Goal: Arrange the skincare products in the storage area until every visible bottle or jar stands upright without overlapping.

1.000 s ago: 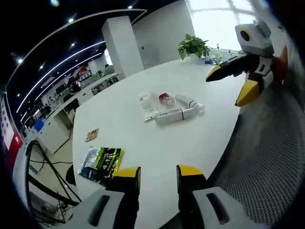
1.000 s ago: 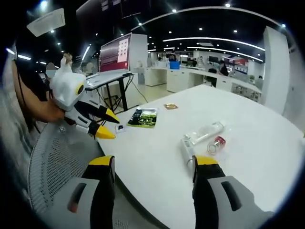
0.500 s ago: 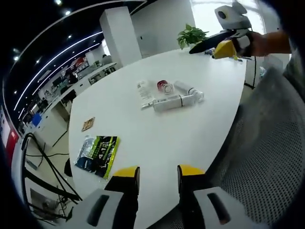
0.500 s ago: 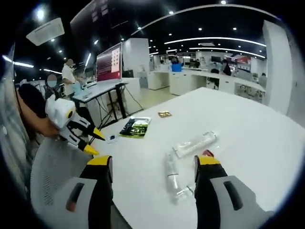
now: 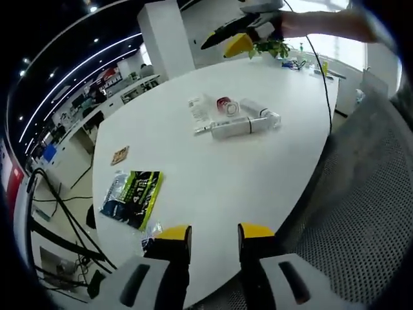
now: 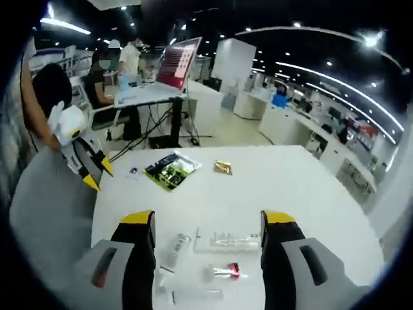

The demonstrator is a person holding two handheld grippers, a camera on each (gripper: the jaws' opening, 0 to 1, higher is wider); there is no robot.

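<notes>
Four products (image 5: 233,117) mid-table (image 5: 193,168), wide bare margins

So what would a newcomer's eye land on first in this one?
Probably the cluster of skincare bottles lying on their sides mid-way across the big white table, none upright. Next, the green packet near the table's edge by the left gripper, and the right gripper open, hovering right over the bottles.

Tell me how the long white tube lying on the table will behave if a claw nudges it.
The tube lies on its side on the smooth white table, so it will probably roll or slide rather than stay put. It looks round and slim, so it may tip easily once stood up. It touches the small bottle, so a nudge would likely move that too.
</notes>
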